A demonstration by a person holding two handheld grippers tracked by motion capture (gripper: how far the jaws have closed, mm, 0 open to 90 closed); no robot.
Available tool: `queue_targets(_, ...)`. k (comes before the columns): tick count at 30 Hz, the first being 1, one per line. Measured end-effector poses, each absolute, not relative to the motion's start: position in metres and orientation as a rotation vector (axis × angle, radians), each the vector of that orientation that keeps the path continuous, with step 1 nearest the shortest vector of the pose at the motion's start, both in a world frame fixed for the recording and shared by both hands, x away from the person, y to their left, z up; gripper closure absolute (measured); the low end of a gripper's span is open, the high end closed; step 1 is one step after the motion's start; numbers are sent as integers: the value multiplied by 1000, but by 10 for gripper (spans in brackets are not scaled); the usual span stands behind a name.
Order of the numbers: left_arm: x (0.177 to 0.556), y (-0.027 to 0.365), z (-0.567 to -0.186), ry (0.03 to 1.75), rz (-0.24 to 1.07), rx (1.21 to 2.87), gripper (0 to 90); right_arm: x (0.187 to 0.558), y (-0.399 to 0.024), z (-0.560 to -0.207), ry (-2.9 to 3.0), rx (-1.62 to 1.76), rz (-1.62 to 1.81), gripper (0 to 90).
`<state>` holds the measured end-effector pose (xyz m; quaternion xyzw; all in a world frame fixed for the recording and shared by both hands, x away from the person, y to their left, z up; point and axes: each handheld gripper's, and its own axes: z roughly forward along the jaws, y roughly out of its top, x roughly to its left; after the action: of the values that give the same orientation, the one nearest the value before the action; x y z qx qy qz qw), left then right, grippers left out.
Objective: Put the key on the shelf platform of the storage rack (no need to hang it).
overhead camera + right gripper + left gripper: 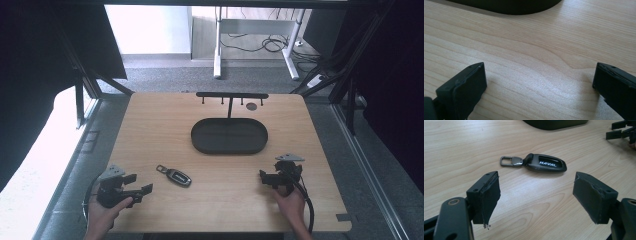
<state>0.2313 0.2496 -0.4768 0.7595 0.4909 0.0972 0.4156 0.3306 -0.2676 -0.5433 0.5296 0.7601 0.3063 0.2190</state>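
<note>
Since nothing is gripped yet, treat as approach step; left gripper point(536, 197) jaws spread wide and empty, right gripper point(539, 87) same, resting well off to the side. Car key point(537, 163) flat on table point(461, 142), just ahead of left jaws, ring end to their left; go in low, straddle the fob body not the ring; close square across its narrow sides; tray point(229, 136) beyond it.
</note>
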Motion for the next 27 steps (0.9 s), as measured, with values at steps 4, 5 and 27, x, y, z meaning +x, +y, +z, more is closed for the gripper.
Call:
queue_targets(4, 231, 255, -482, 1256, 243, 1901, 221, 329, -267, -543, 2088, 1481, 841, 0)
queue_targets(5, 231, 256, -483, 1263, 242, 1899, 222, 329, -266, -543, 2083, 1488, 839, 0)
queue_targets(27, 231, 256, -483, 1259, 240, 1898, 222, 302, -281, -520, 2138, 1412, 932, 250)
